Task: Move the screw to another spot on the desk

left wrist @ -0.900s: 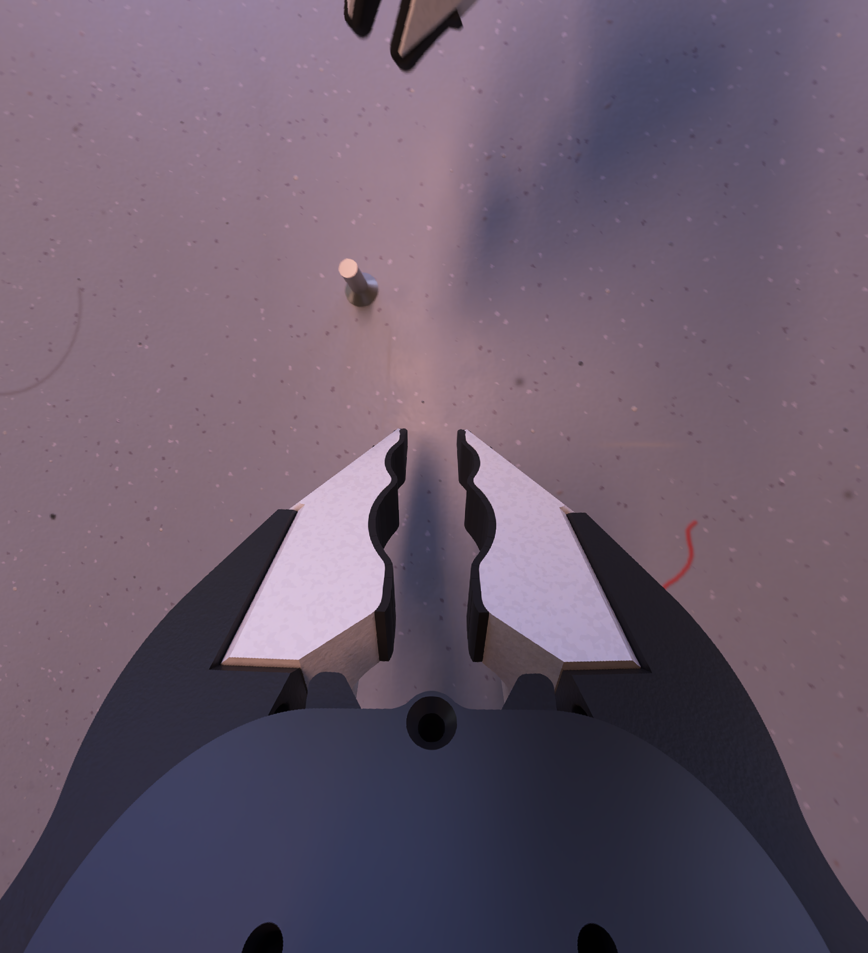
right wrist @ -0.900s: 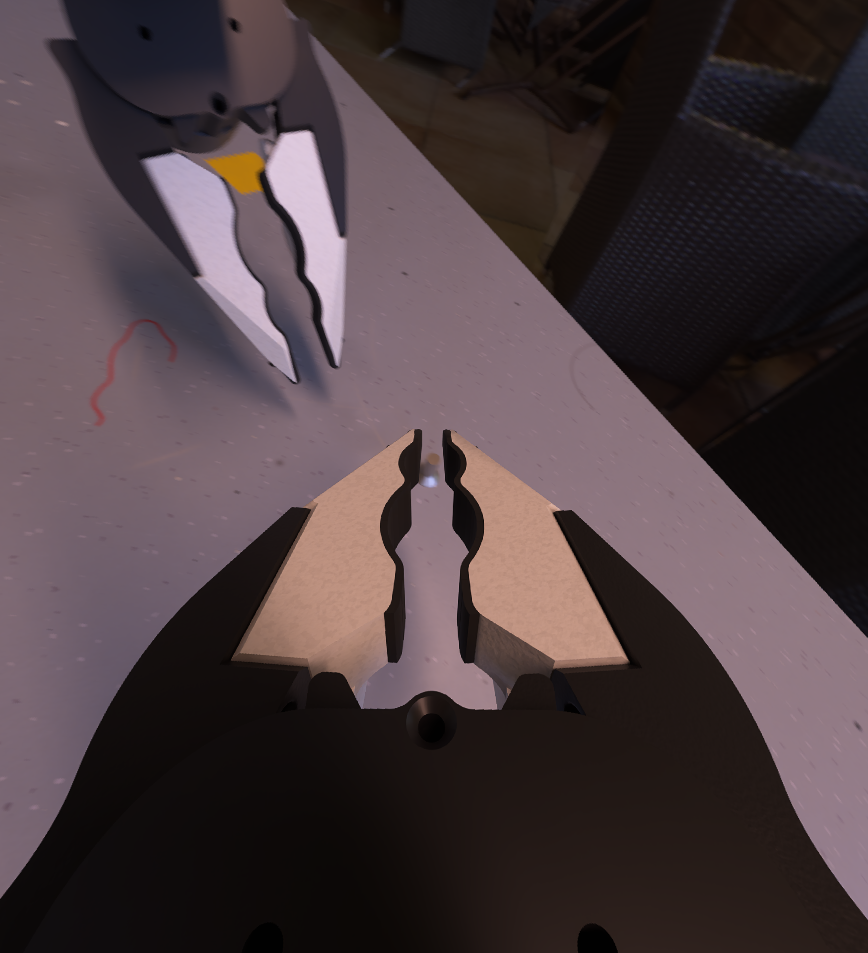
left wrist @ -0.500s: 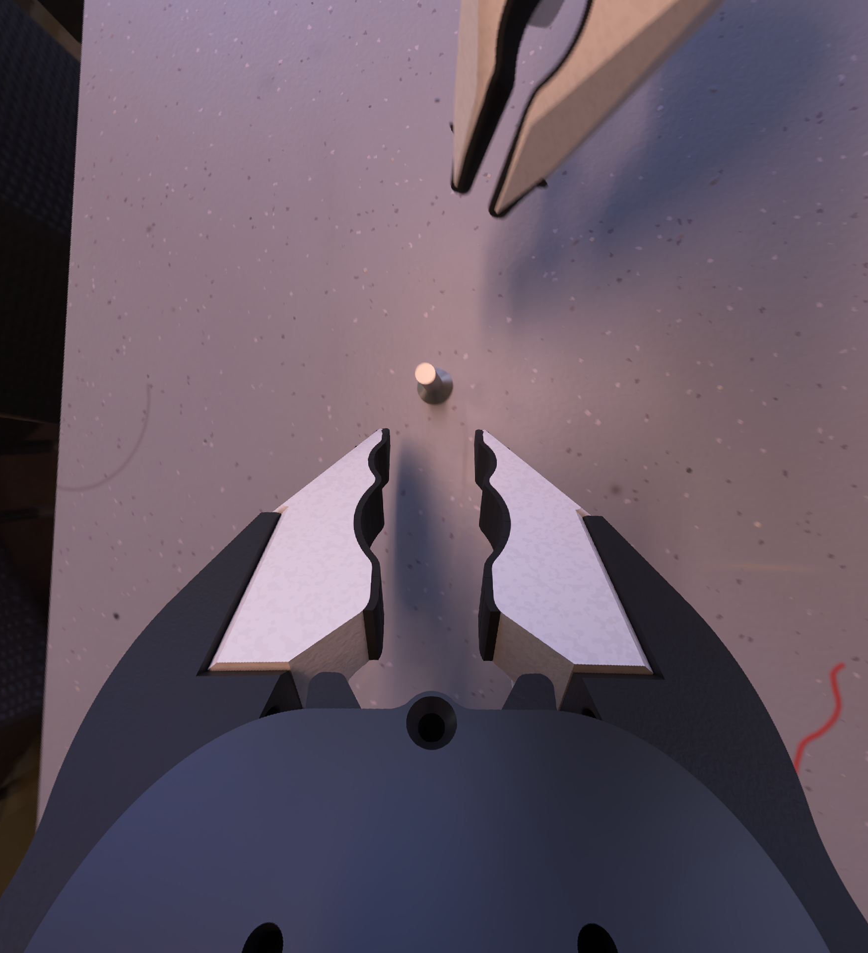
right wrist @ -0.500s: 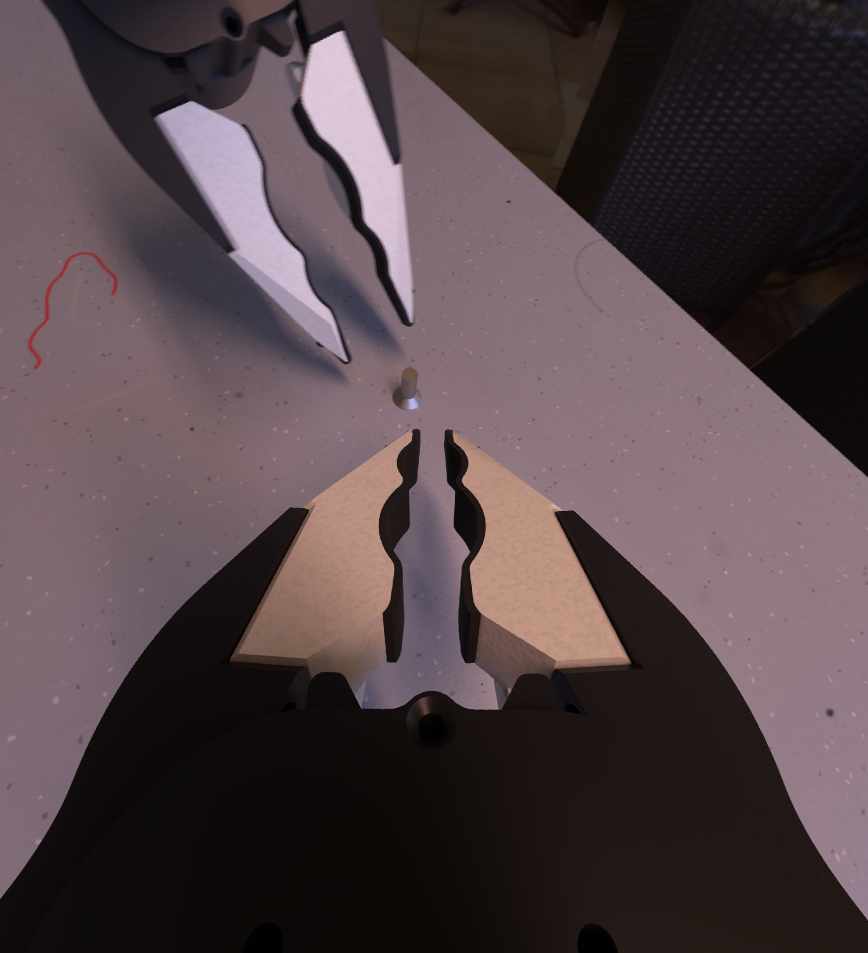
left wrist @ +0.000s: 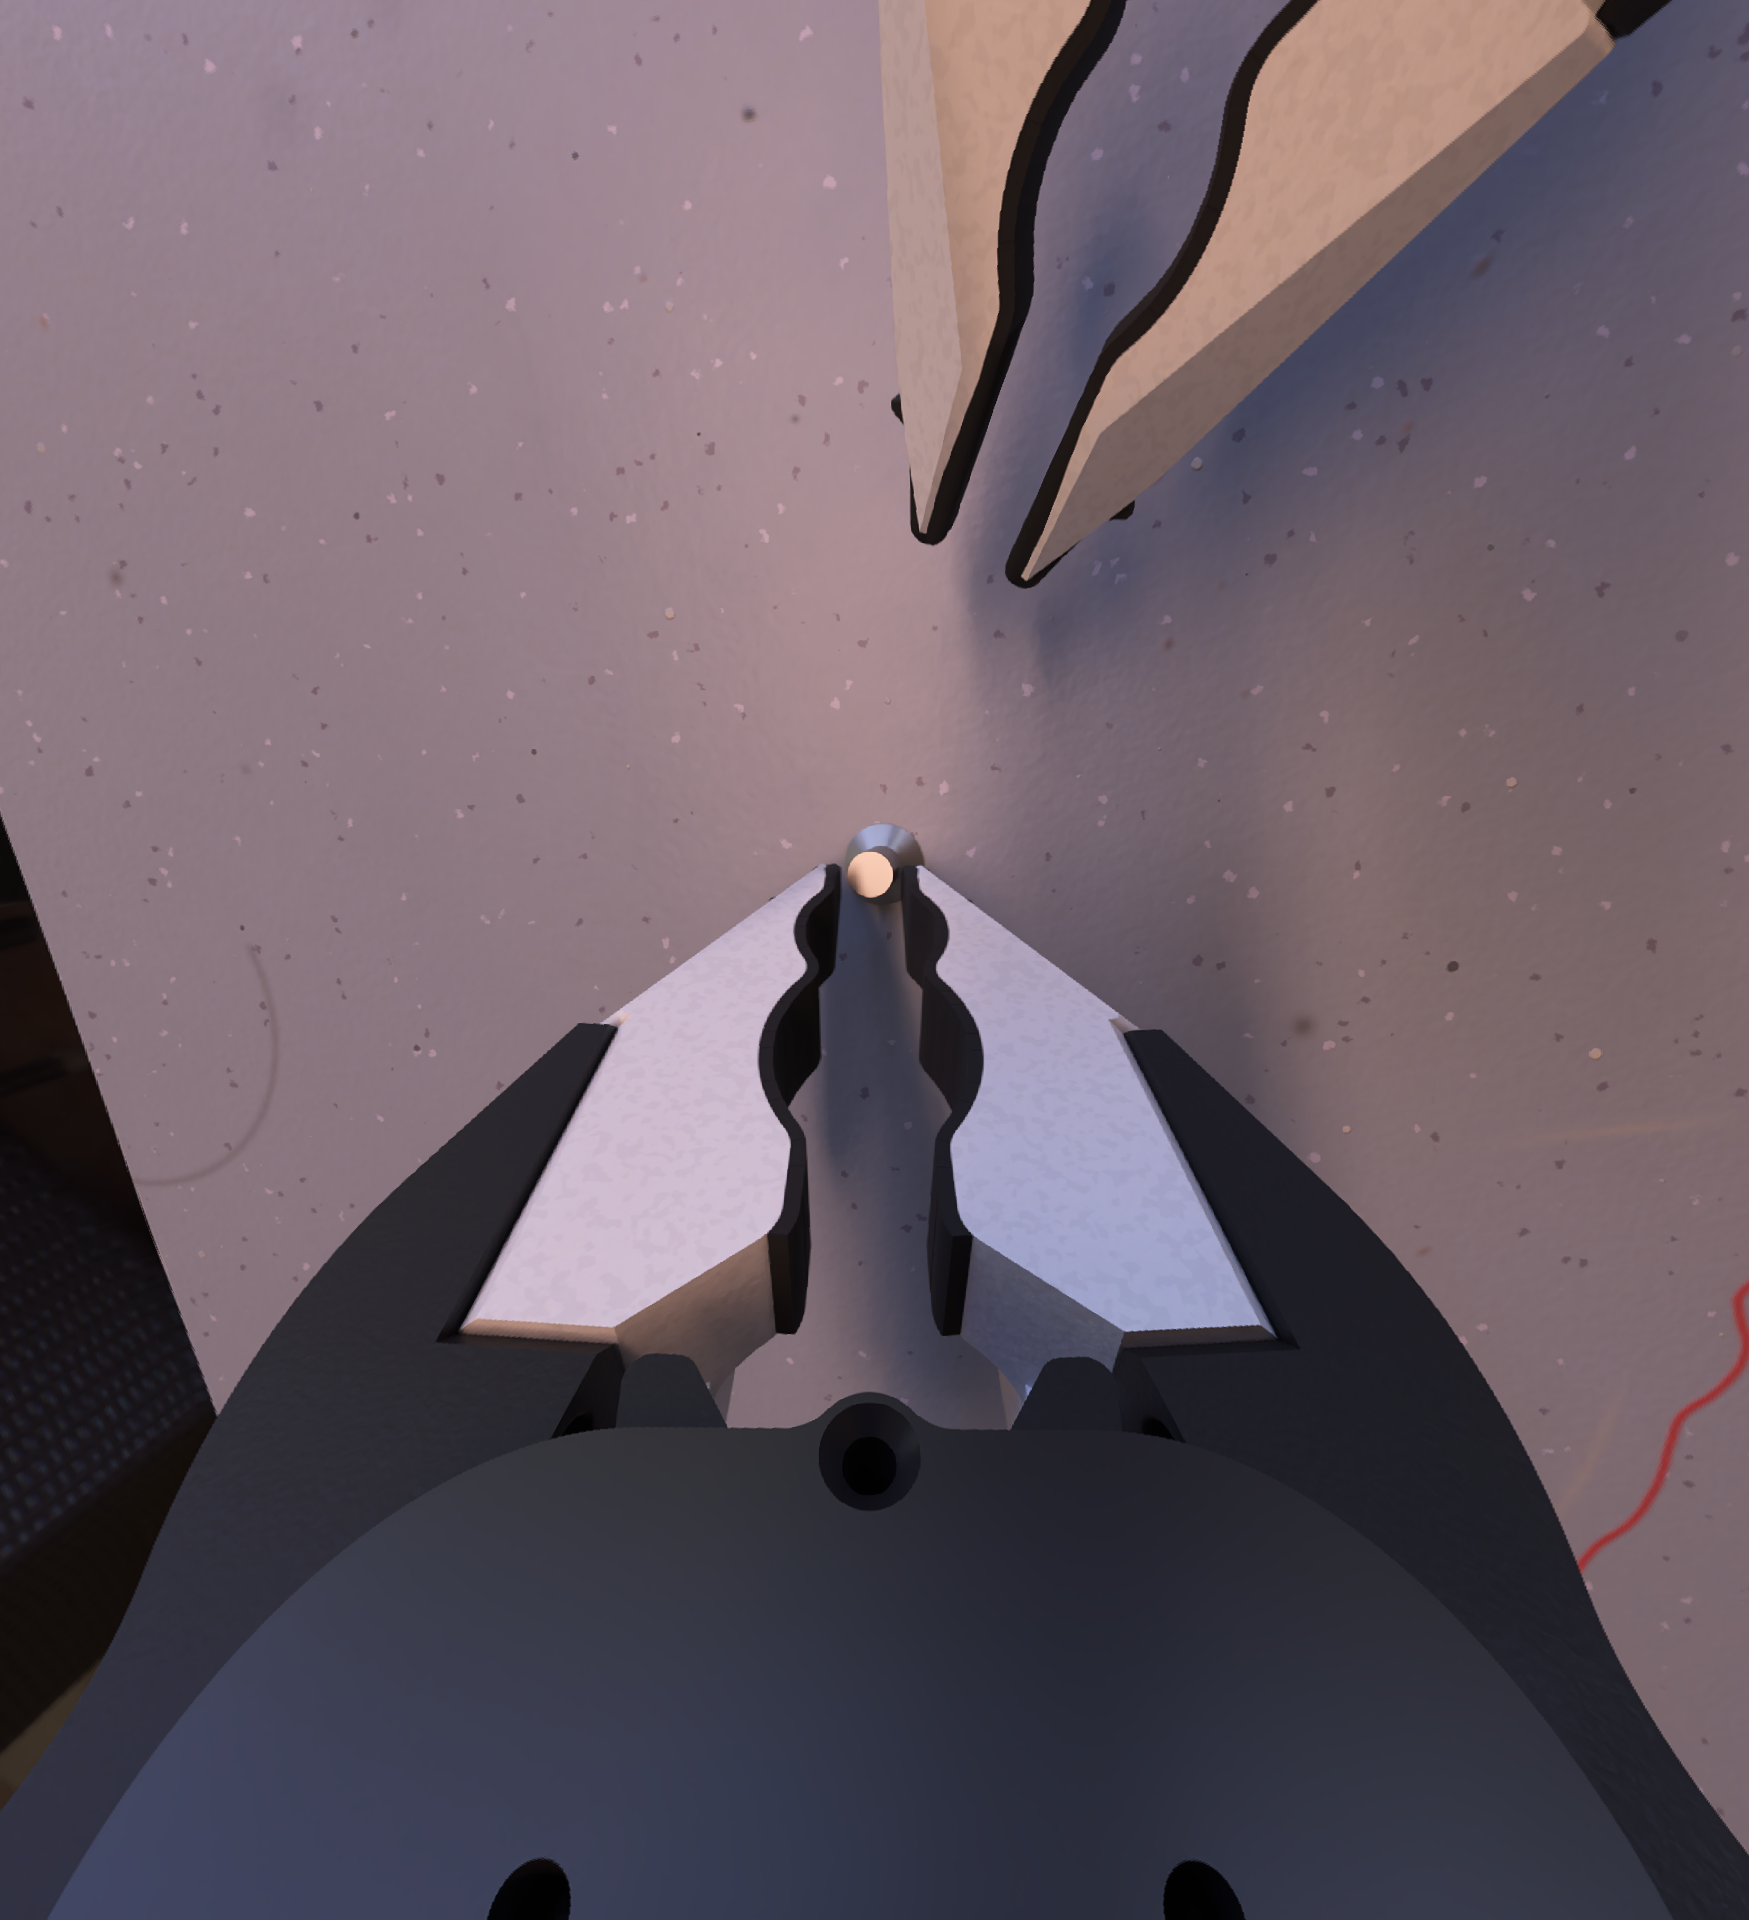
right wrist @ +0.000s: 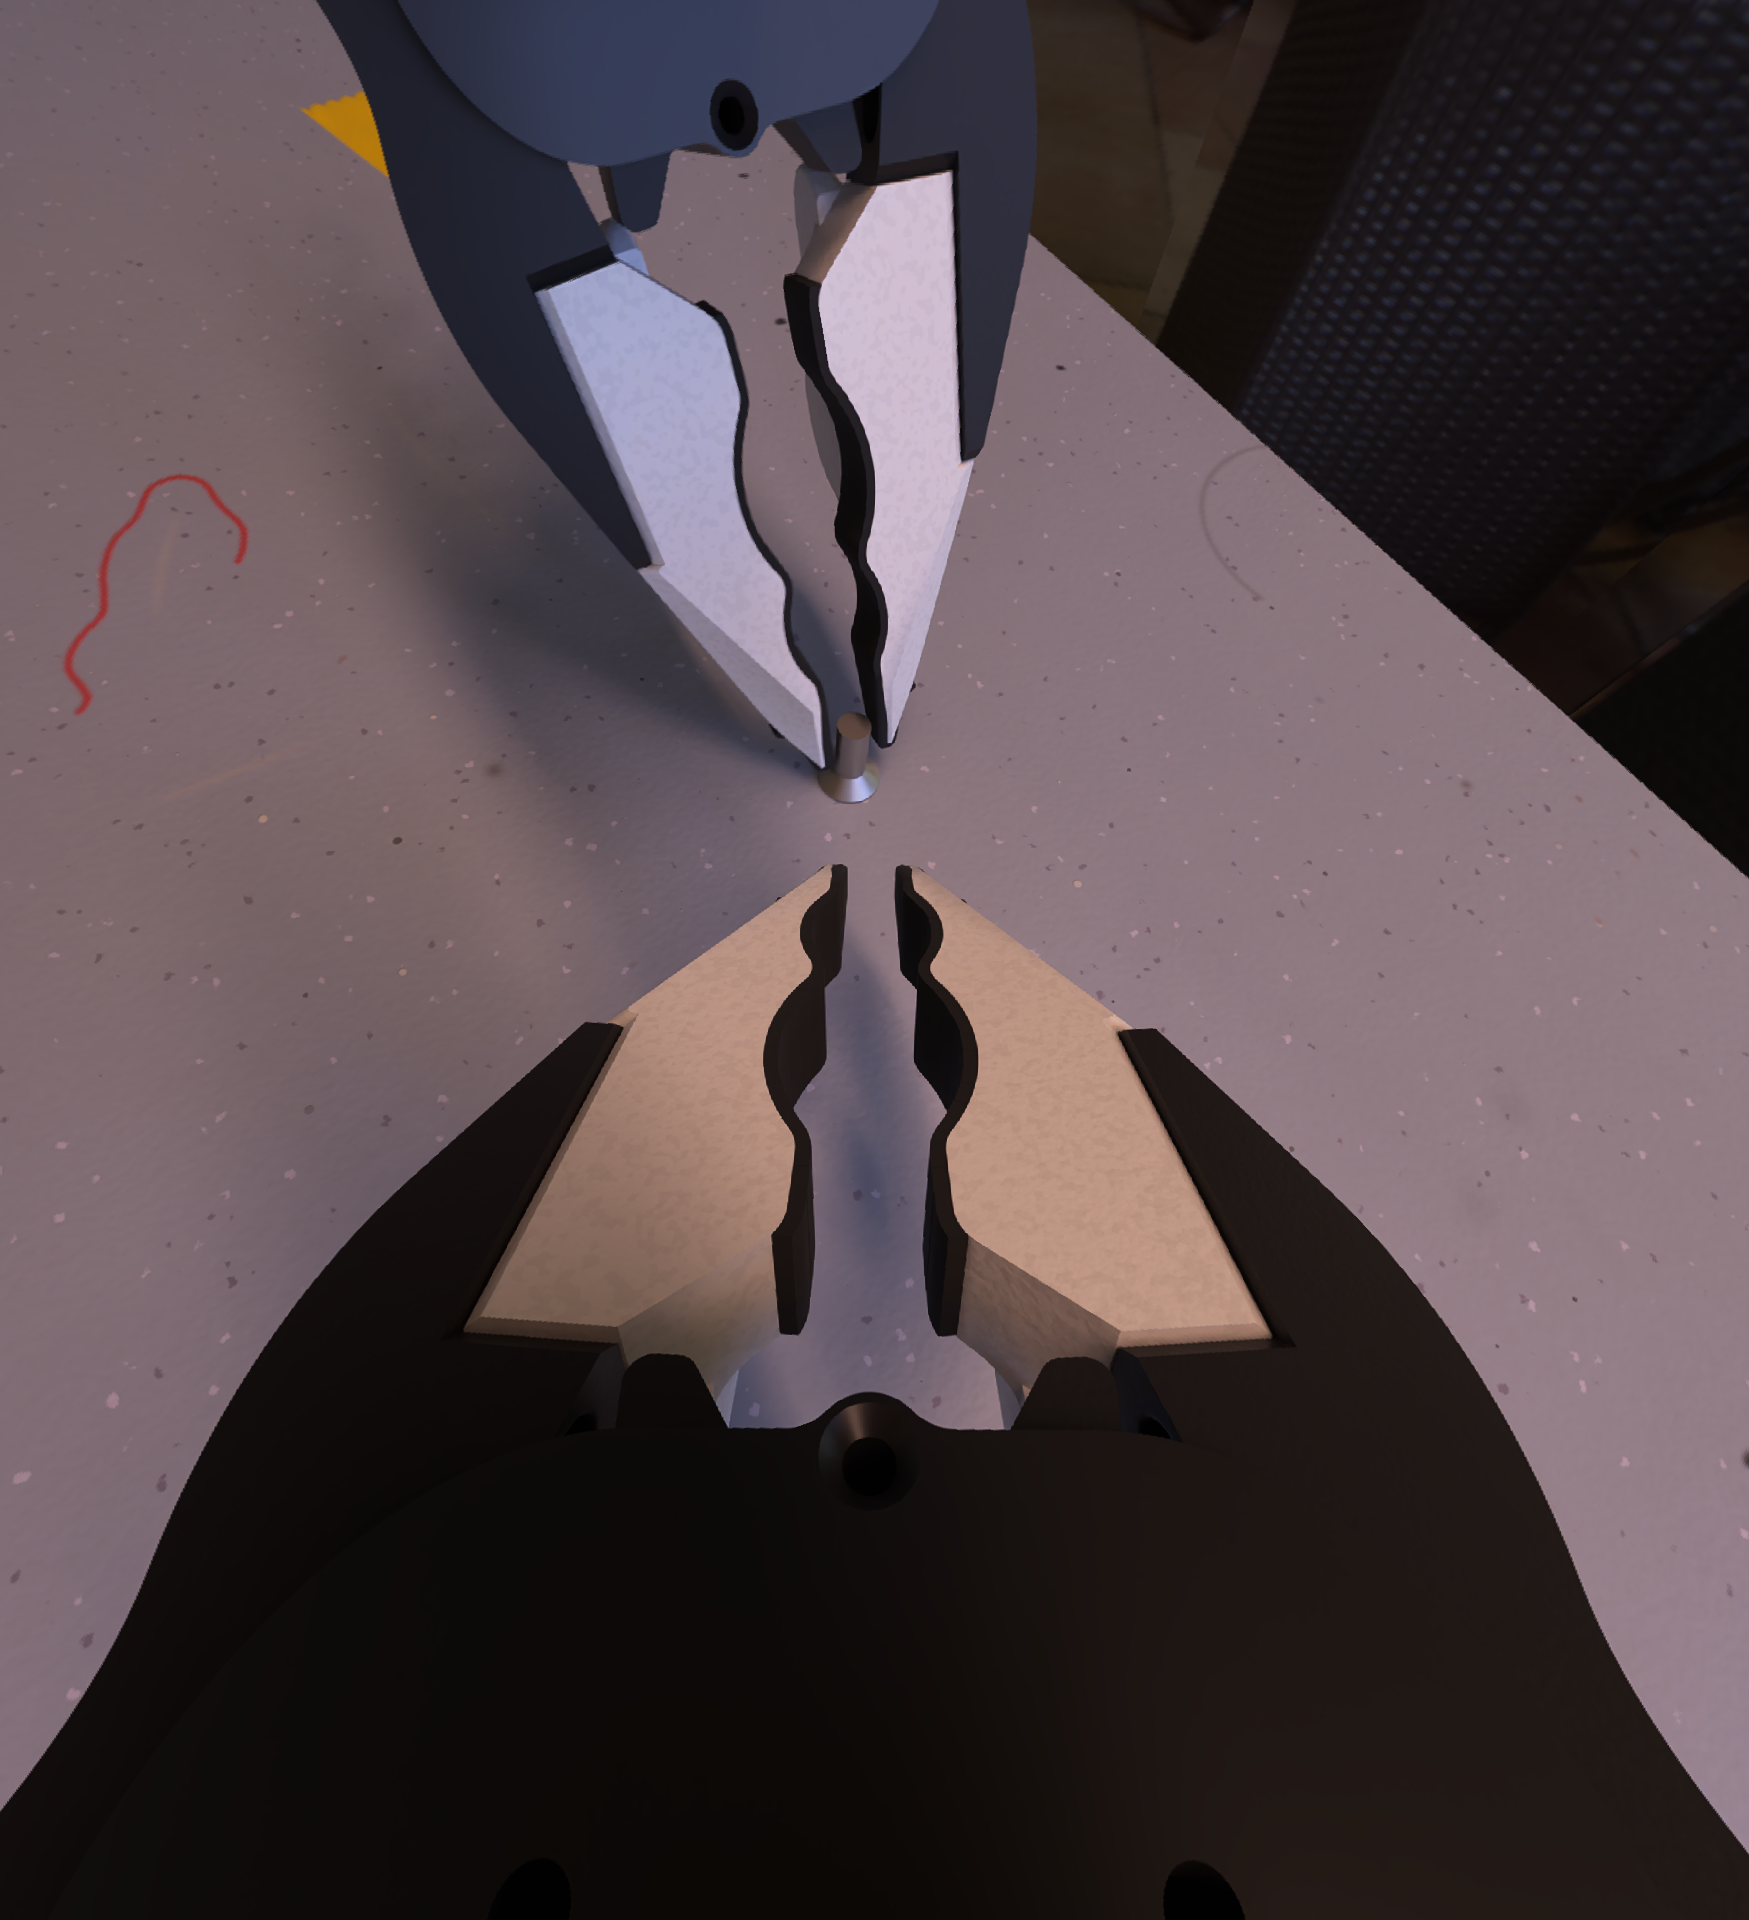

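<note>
Lowered, left hand-held gripper now straddles one upright screw, narrowly parted; right hand-held gripper likewise.

1. The left gripper now sits with its fingertips either side of the upright screw, having closed in from well short.
2. The right gripper has backed off the screw, narrow gap unchanged.

Opposed close wrist views share the screw.

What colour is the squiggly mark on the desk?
Red squiggly mark, clearest in the right wrist view.
</note>
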Motion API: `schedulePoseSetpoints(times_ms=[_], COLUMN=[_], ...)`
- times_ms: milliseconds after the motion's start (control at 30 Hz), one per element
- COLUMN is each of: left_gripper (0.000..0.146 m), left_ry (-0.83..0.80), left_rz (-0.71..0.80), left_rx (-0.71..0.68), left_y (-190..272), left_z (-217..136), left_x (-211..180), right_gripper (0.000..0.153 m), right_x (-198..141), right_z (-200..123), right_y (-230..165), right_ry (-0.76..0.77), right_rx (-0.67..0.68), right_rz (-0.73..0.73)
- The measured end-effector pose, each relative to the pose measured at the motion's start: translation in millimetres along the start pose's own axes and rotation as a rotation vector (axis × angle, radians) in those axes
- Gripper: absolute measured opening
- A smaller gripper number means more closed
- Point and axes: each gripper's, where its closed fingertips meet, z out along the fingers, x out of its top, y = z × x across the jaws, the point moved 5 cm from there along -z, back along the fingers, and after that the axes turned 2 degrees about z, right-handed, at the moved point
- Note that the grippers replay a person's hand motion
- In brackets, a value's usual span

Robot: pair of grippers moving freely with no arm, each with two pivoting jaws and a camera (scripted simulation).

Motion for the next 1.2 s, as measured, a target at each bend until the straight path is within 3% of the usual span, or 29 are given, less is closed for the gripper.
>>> schedulePoseSetpoints(times_ms=[167, 433, 633, 833, 1200], left_gripper=[0.008, 0.008, 0.008, 0.008, 0.008], left_ry=[0.029, 0.691, 1.007, 1.132, 1.12], left_rz=[-0.008, -0.257, -0.388, -0.433, -0.418], left_rx=[0.01, -0.062, -0.13, -0.156, -0.119], left_y=[-1, 9, 26, 33, 31], left_z=[-4, -47, -62, -64, -65], left_x=[3, 8, 8, 15, 8], right_gripper=[0.009, 0.009, 0.009, 0.003, 0.0], right_x=[-1, 6, 23, 37, 38], right_z=[1, 1, -3, -7, -12], right_y=[-1, -8, -18, -25, -23], right_ry=[0.0, 0.084, 0.207, 0.338, 0.402], right_rx=[0.006, 0.082, 0.1, 0.129, 0.197], right_rz=[0.003, 0.026, -0.001, 0.076, 0.175])
